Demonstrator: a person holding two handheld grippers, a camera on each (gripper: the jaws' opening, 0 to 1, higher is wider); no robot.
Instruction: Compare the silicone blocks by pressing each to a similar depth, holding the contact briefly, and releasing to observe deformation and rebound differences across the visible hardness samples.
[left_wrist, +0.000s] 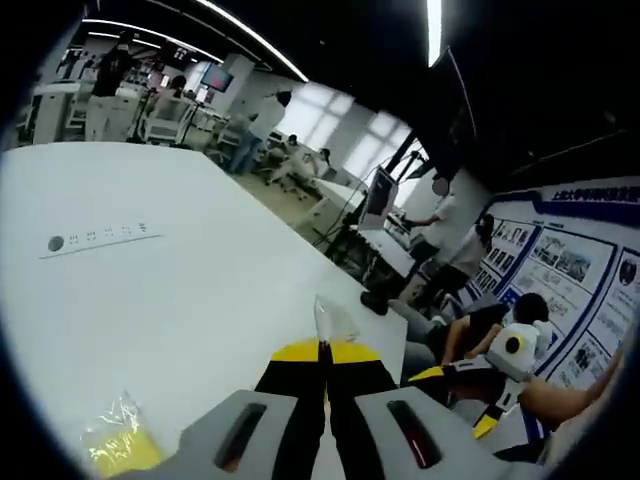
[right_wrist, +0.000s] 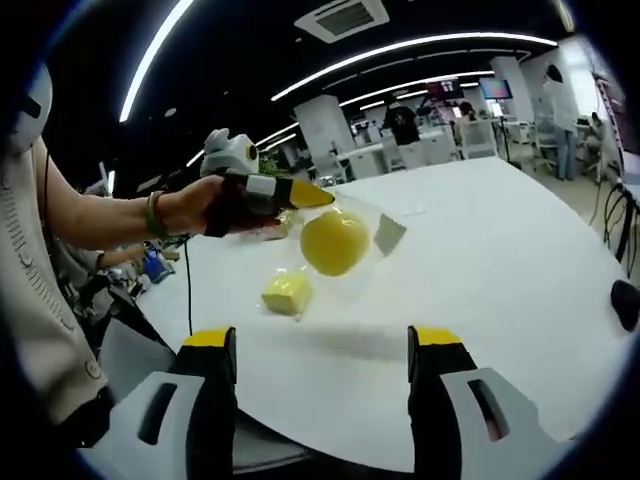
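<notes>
The left gripper (right_wrist: 318, 196) is lifting a bagged yellow silicone ball (right_wrist: 334, 242), fingers clenched on the bag; the right gripper (right_wrist: 324, 362), fingers released, is waiting to press it.

Both views low over one white table (left_wrist: 200, 290) — facing opposite ways

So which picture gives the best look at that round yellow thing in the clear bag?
The right gripper view: the round yellow piece hangs whole in its clear bag, held up by the left gripper. The left gripper view shows just a bag corner pinched at its shut tips.
</notes>
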